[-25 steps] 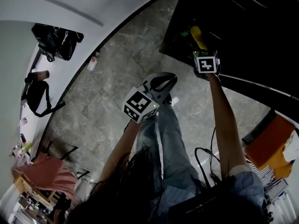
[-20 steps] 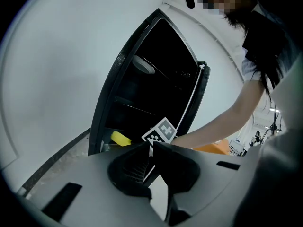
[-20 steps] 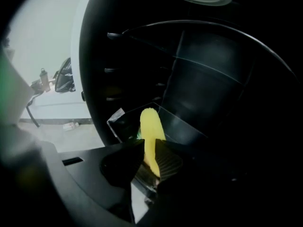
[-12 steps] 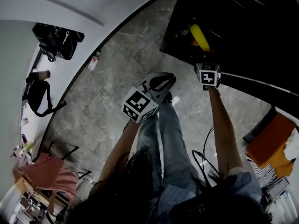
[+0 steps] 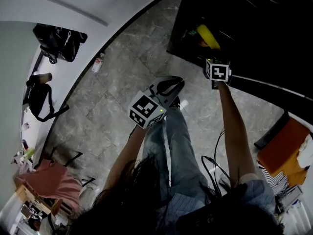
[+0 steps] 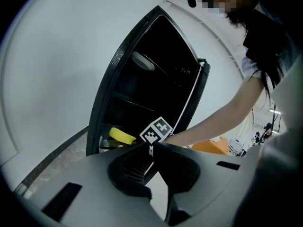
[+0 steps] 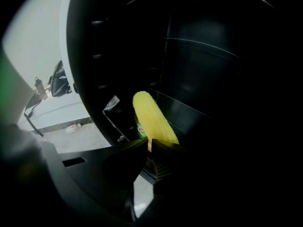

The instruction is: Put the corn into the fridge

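Corn (image 7: 154, 119) beside illegible green label (image 7: 140, 129)

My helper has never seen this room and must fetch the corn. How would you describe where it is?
Look for the black fridge standing open on the grey floor. At the bottom of its dark inside, just past the right gripper and its shut jaws, lies the corn. It is the one long, bright yellow cob, resting over a small green-labelled item.
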`<state>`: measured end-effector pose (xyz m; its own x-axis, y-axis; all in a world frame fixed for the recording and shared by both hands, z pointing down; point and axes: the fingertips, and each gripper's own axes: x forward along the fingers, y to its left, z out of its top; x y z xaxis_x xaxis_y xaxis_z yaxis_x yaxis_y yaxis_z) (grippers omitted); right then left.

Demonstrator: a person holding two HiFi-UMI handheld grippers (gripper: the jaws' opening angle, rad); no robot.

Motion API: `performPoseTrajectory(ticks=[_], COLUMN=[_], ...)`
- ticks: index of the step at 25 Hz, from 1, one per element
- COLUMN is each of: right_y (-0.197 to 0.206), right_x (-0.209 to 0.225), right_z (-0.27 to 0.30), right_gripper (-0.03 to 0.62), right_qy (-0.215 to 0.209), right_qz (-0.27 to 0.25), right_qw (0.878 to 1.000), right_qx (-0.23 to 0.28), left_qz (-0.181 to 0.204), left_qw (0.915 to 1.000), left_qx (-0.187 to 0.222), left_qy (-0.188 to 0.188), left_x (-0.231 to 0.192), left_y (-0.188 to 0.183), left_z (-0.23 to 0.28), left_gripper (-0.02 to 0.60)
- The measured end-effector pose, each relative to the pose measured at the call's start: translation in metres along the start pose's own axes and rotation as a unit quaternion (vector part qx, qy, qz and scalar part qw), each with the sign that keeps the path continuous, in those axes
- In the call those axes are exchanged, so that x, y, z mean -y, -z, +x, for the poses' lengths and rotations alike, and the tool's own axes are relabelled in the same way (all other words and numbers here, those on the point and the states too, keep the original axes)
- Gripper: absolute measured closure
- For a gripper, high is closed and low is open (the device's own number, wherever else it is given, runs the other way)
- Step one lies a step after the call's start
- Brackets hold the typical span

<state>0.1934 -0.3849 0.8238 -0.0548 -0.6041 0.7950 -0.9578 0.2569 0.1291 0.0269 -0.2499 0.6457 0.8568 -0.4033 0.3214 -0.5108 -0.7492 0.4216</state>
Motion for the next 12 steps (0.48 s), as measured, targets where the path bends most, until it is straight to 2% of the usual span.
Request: performPoseTrajectory(ticks=[7, 12], right_y=[-0.002, 0.004], right_x=[0.013, 0.002], right_z=[0.0, -0.035], right_gripper=[0.556, 0.557], right_qy=[0.005, -0.012], right_qz=[0.029, 0.045], right_qw=[1.0, 0.999], right_qx=[-0.007, 0.011], left_qz=[-0.005, -0.011], left_qw=[0.9999, 0.9999], left_qx=[0.0, 0.001], left_qy=[-0.011, -0.013], left_x=[-0.004, 0.009], left_y=[-0.002, -0.013], left_z=[-0.002, -0.017], left_gripper=[0.565, 0.565])
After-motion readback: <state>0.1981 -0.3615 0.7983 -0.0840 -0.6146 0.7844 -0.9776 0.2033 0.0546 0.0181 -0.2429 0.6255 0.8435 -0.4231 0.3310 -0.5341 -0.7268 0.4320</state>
